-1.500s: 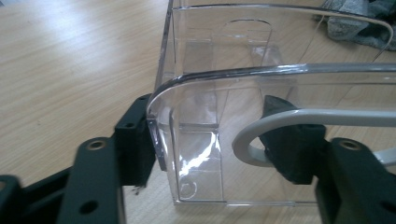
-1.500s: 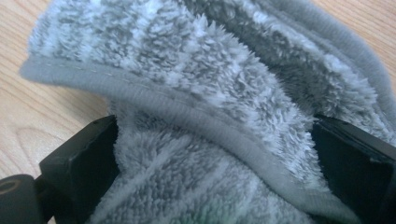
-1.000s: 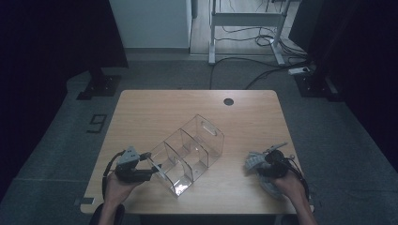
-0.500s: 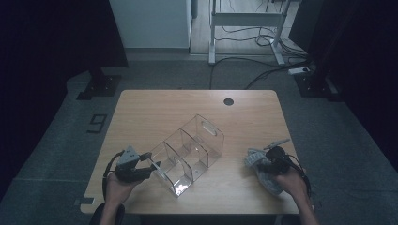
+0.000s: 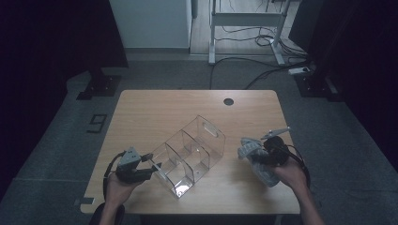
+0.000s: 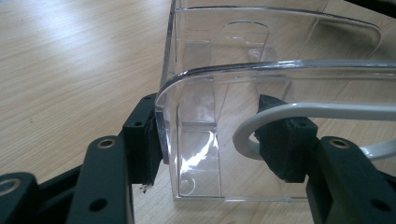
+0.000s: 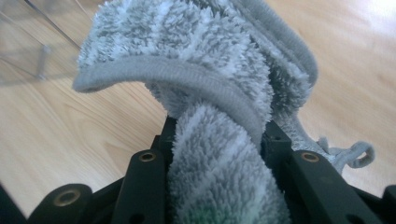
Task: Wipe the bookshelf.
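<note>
Work in hand: looks like wiping out a clear acrylic 3-compartment organiser box (image 5: 190, 154) w/ a grey fluffy microfibre cloth (image 5: 256, 157); judged from who holds what.

Box: sits diagonally mid-table on the light wooden table (image 5: 155, 112), open tops up, near end twd the left hand. Compartments look empty.

Left gripper (image 5: 152, 167): jaws about half open and clamped on the box's near corner; in the left gripper view one pad (image 6: 147, 140) sits against the outside of the clear wall, the other is inside the end compartment. Its jaws have just been closing, wall between them. A white cable (image 6: 299, 112) loops in front of the inner jaw.

Why held so: prob. to pin the box so it won't slide or tip when the cloth pushes in.

Right gripper (image 5: 256, 157): jaws fairly narrow, clamped on a bunched fold of the cloth; they've just been closing on it. In the right gripper view the cloth (image 7: 196, 93) spills up and over the jaws, hemmed edge curling across.

Cloth position: off the table, right of the box, not touching it; a corner of the box shows top left in the right gripper view.

Why bunched: a wad gives a firm pad for reaching into narrow compartments.

Next, prob.: bring cloth over the far compartment and down; risk is snagging on a divider.
</note>
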`<state>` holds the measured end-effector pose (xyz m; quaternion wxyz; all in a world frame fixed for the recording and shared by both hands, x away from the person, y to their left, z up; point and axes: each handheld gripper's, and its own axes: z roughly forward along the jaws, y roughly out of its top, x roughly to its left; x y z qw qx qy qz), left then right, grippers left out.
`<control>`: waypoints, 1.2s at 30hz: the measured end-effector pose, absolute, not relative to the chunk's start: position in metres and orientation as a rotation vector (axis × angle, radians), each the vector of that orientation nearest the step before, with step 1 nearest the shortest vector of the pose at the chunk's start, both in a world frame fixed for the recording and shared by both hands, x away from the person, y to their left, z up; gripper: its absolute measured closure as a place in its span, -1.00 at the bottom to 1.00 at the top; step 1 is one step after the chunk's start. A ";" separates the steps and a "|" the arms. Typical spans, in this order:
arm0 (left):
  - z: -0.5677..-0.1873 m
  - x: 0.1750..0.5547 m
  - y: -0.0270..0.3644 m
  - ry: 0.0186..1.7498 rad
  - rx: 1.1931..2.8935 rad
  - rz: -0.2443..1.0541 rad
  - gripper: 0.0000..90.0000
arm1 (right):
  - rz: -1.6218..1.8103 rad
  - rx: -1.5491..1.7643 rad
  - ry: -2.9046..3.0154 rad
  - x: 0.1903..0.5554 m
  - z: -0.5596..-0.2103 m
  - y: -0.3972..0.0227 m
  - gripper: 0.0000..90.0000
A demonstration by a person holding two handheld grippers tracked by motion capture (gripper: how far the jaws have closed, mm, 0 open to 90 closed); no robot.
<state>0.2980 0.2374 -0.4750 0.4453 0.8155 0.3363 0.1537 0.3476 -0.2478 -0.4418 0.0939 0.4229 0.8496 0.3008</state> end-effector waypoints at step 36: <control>-0.475 0.297 0.234 0.815 2.028 0.384 -0.03 | 0.904 1.055 2.576 0.421 -0.357 -0.131 0.36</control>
